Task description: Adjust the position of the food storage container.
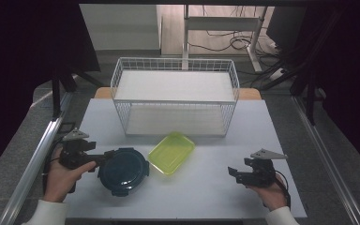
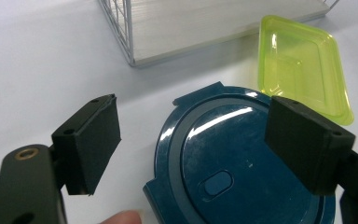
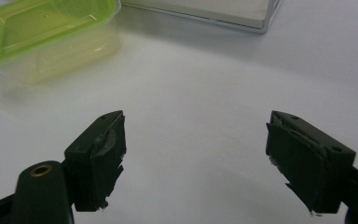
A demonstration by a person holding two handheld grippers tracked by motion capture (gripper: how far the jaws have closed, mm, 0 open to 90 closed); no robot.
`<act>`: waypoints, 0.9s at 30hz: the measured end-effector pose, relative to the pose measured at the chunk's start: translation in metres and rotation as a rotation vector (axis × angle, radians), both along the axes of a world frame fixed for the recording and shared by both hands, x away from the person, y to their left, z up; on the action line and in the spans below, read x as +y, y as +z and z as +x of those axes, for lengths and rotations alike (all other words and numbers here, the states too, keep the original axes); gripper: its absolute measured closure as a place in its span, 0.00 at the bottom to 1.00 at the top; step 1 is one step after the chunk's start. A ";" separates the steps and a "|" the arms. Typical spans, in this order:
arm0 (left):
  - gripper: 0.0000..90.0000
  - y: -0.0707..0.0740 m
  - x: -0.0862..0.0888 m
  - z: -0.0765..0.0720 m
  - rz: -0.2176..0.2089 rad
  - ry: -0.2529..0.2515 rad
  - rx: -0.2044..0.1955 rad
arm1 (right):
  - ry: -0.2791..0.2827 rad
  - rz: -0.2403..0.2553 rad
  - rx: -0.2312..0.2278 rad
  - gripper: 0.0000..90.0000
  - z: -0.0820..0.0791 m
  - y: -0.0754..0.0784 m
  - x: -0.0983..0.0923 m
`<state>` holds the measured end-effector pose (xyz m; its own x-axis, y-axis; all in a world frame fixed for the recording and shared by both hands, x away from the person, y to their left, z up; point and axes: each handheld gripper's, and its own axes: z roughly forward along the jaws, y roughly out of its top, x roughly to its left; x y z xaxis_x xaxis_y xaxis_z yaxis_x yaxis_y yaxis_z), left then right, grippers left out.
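Note:
A round dark blue lidded container [image 1: 123, 170] [image 2: 233, 163] sits at the front left of the white table. Just right of it and a little farther back lies a yellow-green rectangular container [image 1: 172, 152] [image 2: 303, 67] [image 3: 46, 32]. My left gripper [image 1: 98, 161] [image 2: 193, 144] is at the blue container's left rim, jaws wide apart above the lid's near edge, pads not pressing on it. My right gripper [image 1: 233, 173] [image 3: 196, 158] stands open over bare table at the front right, nothing between its fingers.
A white wire basket [image 1: 176, 96] with a pale board inside stands at the middle back of the table [image 1: 206, 187]. Metal rails run along both sides. A chair frame and cables are on the floor behind.

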<state>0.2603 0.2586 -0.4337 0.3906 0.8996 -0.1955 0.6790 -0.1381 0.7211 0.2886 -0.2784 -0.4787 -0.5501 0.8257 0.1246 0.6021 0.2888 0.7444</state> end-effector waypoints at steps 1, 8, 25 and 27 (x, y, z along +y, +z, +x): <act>0.21 -0.001 0.002 0.000 0.000 0.004 0.000 | 0.003 0.001 -0.003 0.23 0.000 0.001 -0.001; 0.22 -0.004 0.002 0.000 -0.001 0.001 0.007 | -0.001 0.015 -0.005 0.24 -0.001 0.007 -0.006; 0.24 -0.001 0.000 -0.006 -0.022 -0.012 -0.011 | 0.003 0.038 -0.003 0.26 -0.006 0.016 -0.003; 0.25 0.000 0.000 -0.006 -0.021 -0.015 -0.012 | 0.001 0.039 -0.006 0.26 -0.007 0.016 -0.002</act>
